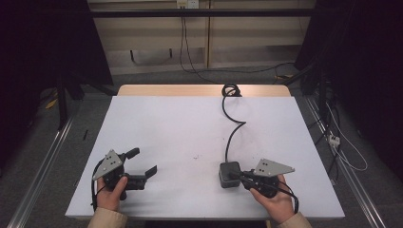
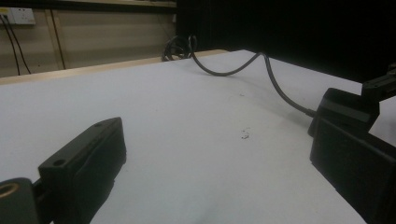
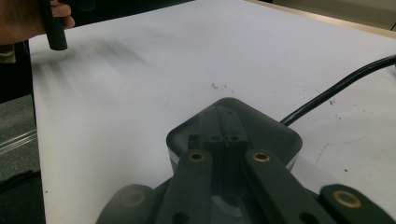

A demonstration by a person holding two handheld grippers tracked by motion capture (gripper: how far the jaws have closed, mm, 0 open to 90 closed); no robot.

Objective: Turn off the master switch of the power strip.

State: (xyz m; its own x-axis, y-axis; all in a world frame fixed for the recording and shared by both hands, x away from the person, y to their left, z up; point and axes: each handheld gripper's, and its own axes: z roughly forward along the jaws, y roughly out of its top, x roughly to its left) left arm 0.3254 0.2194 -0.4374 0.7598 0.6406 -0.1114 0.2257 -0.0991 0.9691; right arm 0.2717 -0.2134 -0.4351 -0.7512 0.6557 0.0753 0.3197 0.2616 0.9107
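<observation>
That little grey block (image 1: 229, 174) on the near right of the table (image 1: 190, 128) looks dense and hard — smooth, maybe slippery, with a stiff cable (image 1: 234, 127) tugging at it. Right gripper (image 1: 241, 175) rests closed over its top; left gripper (image 1: 142, 165) gapes empty — grab the flat sides.

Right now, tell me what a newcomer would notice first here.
The dark box near the table's front edge, with its black cable snaking to the far edge. The right gripper rests shut over the box; the left gripper sits open at the front left, nothing between its jaws.
</observation>
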